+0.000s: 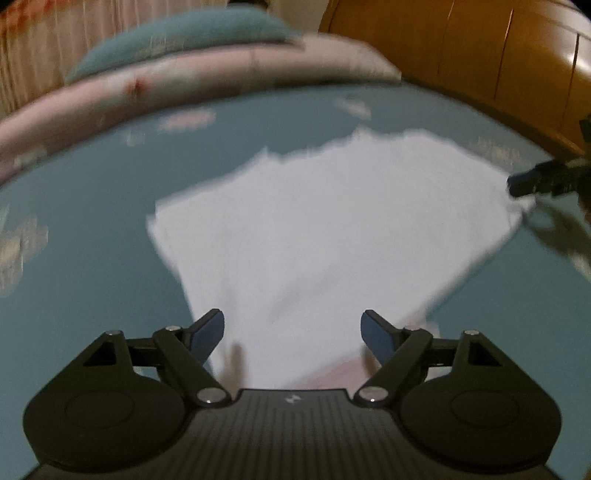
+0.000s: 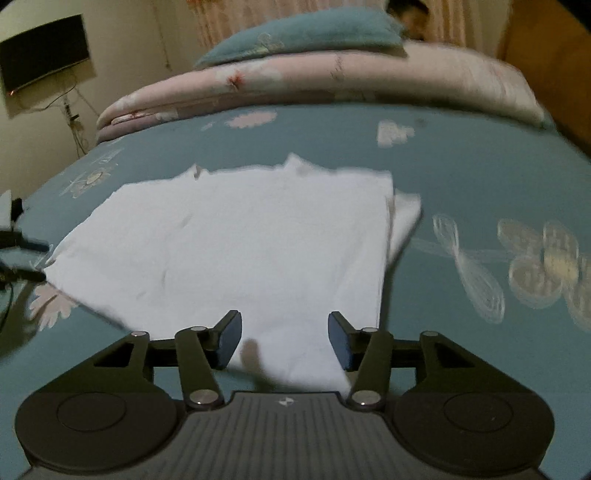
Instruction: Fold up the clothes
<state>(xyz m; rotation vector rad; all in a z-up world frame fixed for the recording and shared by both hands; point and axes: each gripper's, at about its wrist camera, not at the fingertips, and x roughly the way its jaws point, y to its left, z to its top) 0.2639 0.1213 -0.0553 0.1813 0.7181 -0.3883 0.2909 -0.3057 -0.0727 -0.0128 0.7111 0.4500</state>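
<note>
A white shirt [image 2: 229, 243] lies folded and flat on the blue bed sheet [image 2: 461, 177], with both grippers over its near edge.

The left gripper [image 1: 293, 334] has its jaws wide apart, and nothing is pinched between them; the shirt's near corner lies below the gap. The right gripper [image 2: 284, 338] has its jaws apart too, and they press on nothing; the shirt's near edge lies under them. In the right wrist view a small flap of white cloth sticks out on the shirt's right side. At the far end of the bed sits a pink folded quilt [image 2: 332, 85] with a blue pillow [image 2: 306, 33] on top. A brown wooden headboard [image 1: 480, 48] stands beside the bed. A dark screen [image 2: 44, 51] hangs on the wall. The pictures are a bit blurry.
</note>
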